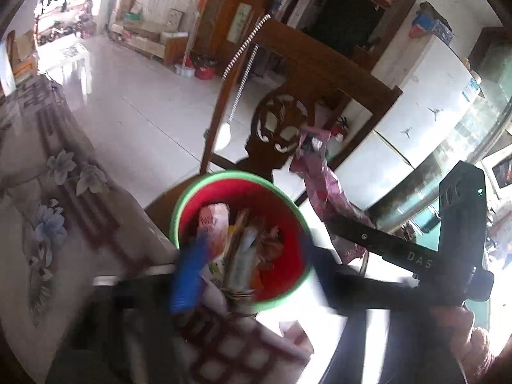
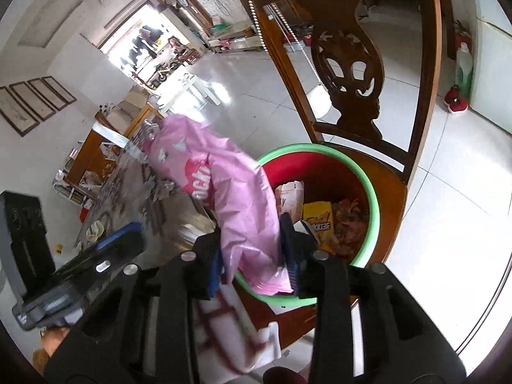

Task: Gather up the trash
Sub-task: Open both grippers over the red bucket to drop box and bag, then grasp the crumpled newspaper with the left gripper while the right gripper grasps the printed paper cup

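Left wrist view, leftmost: floral tablecloth [image 1: 48,192] draped over a table edge. Next across, left gripper [image 1: 249,246] with jaws spread wide and nothing between the blue pads, hovering above the red bucket [image 1: 174,217]. Green-rimmed, parked on the seat of a wooden chair [image 1: 320,54], already loaded with a Pocky box [image 1: 212,224] and crumpled packets. Further right, pink wrapper [image 1: 320,179] sticking up and outward, pinched at its lower end by the right gripper [image 1: 336,227].

Right wrist view confirms it: jaws nearly closed on the wrapper's bottom third, the rest flopping up and left over the near side of the bucket's rim, not yet inside. Bucket just beyond and to the right of the fingers.

Handling, as a judgement: thin glossy film, very light, limp, probably slippery and crackly. No fragility to worry about, so a firm pinch is fine. Best taken where the film bunches into several layers, as at present; a single flat layer would likely slide out of the pads. Being so light, may cling to a pad or drift on release, so likely better dropped from well over the opening than from the rim.
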{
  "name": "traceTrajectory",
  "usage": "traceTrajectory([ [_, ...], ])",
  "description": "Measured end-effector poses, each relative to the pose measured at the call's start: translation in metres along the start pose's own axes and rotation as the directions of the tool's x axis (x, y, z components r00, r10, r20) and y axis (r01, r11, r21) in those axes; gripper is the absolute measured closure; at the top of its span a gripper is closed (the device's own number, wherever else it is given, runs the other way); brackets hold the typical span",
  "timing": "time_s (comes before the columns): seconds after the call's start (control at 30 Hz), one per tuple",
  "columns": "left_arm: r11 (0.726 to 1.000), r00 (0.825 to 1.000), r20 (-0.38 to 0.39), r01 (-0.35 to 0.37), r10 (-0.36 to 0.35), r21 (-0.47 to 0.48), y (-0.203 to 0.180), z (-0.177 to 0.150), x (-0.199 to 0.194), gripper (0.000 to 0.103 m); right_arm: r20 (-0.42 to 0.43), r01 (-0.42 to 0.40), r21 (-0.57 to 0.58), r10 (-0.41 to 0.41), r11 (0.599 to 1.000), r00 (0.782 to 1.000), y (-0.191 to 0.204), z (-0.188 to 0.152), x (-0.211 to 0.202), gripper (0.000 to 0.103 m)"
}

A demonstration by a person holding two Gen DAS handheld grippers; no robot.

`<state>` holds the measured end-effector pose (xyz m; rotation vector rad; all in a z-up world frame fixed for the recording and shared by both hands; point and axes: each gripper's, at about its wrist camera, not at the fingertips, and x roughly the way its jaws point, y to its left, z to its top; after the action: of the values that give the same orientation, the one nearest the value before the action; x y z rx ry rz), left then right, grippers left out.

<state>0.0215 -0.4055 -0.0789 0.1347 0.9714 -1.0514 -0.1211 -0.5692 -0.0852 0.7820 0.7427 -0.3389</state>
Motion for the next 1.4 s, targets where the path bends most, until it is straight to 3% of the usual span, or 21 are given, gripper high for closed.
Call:
traceTrajectory([
  [0.03,1.000,1.000,0.019,-0.003,0.003,0.001,0.000,0.000,-0.001,0.024,-0.002,0.006,0.002,-0.006,1.000,1.000,-0.001,0.000,0.003,0.067],
  [0.17,1.000,0.999,0.021,-0.028,0.028,-0.004,0.011,-0.005,-0.009,0.024,-0.002,0.009,0.020,-0.009,1.000,1.000,-0.006,-0.003,0.009,0.036],
  [0.27,0.994,0.993,0.060,-0.103,0.104,-0.022,0.033,-0.017,-0.031,0.023,0.001,0.009,0.026,-0.009,1.000,1.000,-0.007,-0.005,0.010,0.034],
  [0.37,0.973,0.968,0.101,-0.223,0.229,-0.063,0.067,-0.032,-0.060,0.022,-0.001,0.010,0.014,-0.010,1.000,1.000,-0.004,-0.009,0.007,0.034],
  [0.47,0.915,0.907,0.137,-0.381,0.397,-0.132,0.116,-0.050,-0.100,0.022,-0.004,0.023,-0.024,-0.023,0.999,1.000,0.003,-0.014,0.005,0.034],
  [0.53,0.833,0.826,0.137,-0.519,0.546,-0.190,0.157,-0.064,-0.132,0.022,-0.011,0.018,-0.034,-0.019,0.999,1.000,0.007,-0.017,0.006,0.033],
  [0.57,0.776,0.776,0.117,-0.584,0.620,-0.237,0.184,-0.073,-0.149,0.022,-0.015,0.016,-0.035,-0.016,0.999,1.000,0.009,-0.019,0.007,0.033],
  [0.63,0.714,0.738,0.070,-0.619,0.672,-0.329,0.222,-0.086,-0.171,0.022,-0.022,0.010,-0.036,-0.011,0.999,1.000,0.013,-0.023,0.009,0.033],
  [0.7,0.647,0.721,0.016,-0.612,0.693,-0.455,0.264,-0.103,-0.194,0.022,-0.025,0.005,-0.036,-0.006,0.999,1.000,0.018,-0.026,0.011,0.033],
  [0.77,0.600,0.720,-0.011,-0.587,0.694,-0.543,0.295,-0.117,-0.210,0.022,-0.024,0.002,-0.037,-0.003,0.999,1.000,0.022,-0.029,0.013,0.033],
  [0.8,0.581,0.729,-0.038,-0.575,0.684,-0.576,0.311,-0.120,-0.212,0.022,-0.026,0.001,-0.038,-0.002,0.999,1.000,0.025,-0.031,0.014,0.033],
  [0.87,0.568,0.744,-0.069,-0.563,0.664,-0.601,0.328,-0.123,-0.207,0.022,-0.033,-0.003,-0.044,0.001,0.999,0.999,0.030,-0.033,0.015,0.033],
  [0.97,0.546,0.751,-0.128,-0.575,0.648,-0.610,0.356,-0.120,-0.192,0.024,-0.025,0.012,-0.073,-0.014,0.997,1.000,0.037,-0.031,0.009,0.033],
  [1.03,0.549,0.780,-0.141,-0.543,0.609,-0.635,0.370,-0.122,-0.185,0.046,-0.009,0.028,-0.094,-0.029,0.995,1.000,0.041,-0.028,0.003,0.033],
  [1.07,0.547,0.792,-0.150,-0.531,0.591,-0.647,0.374,-0.125,-0.184,0.052,0.001,0.035,-0.108,-0.035,0.994,0.999,0.045,-0.026,0.000,0.033],
  [1.2,0.591,0.824,-0.092,-0.474,0.559,-0.653,0.355,-0.136,-0.205,0.056,0.036,0.030,-0.232,-0.022,0.972,0.999,0.086,-0.009,-0.011,0.033],
  [1.3,0.638,0.817,-0.044,-0.482,0.575,-0.600,0.322,-0.148,-0.234,0.056,0.016,-0.018,-0.367,0.026,0.930,1.000,0.142,0.001,-0.002,0.033],
  [1.4,0.687,0.819,-0.002,-0.483,0.574,-0.543,0.283,-0.166,-0.258,0.056,-0.032,-0.069,-0.499,0.061,0.864,0.998,0.208,-0.004,0.022,0.024],
])
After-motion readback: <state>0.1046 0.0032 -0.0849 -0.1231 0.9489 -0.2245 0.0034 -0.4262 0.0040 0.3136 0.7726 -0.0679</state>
